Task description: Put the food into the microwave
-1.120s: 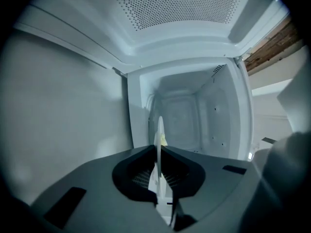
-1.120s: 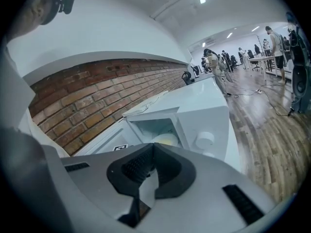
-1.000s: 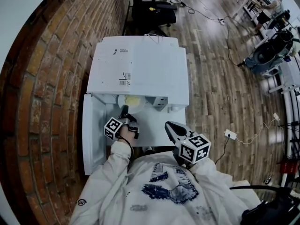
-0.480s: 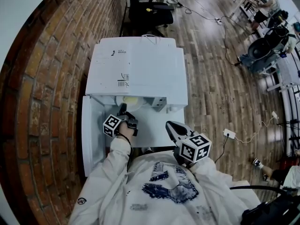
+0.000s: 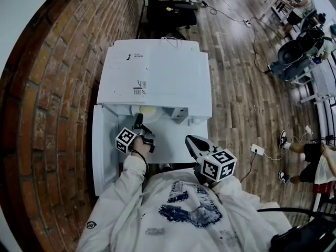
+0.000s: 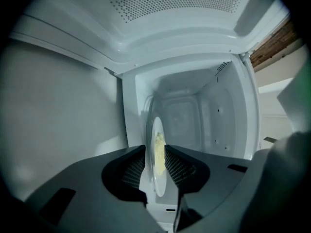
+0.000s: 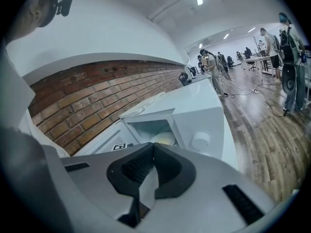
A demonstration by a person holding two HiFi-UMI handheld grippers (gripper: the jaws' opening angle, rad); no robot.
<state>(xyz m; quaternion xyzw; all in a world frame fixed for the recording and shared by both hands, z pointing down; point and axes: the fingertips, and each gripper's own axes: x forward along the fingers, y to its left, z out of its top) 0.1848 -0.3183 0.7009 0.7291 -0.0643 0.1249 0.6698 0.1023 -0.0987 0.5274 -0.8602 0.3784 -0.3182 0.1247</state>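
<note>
Microwave (image 5: pixel 157 72): white, door (image 5: pixel 101 151) swung open at its left.
Plate (image 6: pixel 156 171): inside the microwave cavity, near its mouth; edge-on in the left gripper view.
Food (image 6: pixel 158 147): yellow, on the plate, inside the microwave.
Left gripper (image 6: pixel 155 147): at the microwave's mouth. Fingers (image 6: pixel 132 171) have just been opening and now stand wide, plate rim between them, unpinched.
Right gripper (image 7: pixel 153 145): outside the microwave, in front of it. Fingers closed together, nothing between.
</note>
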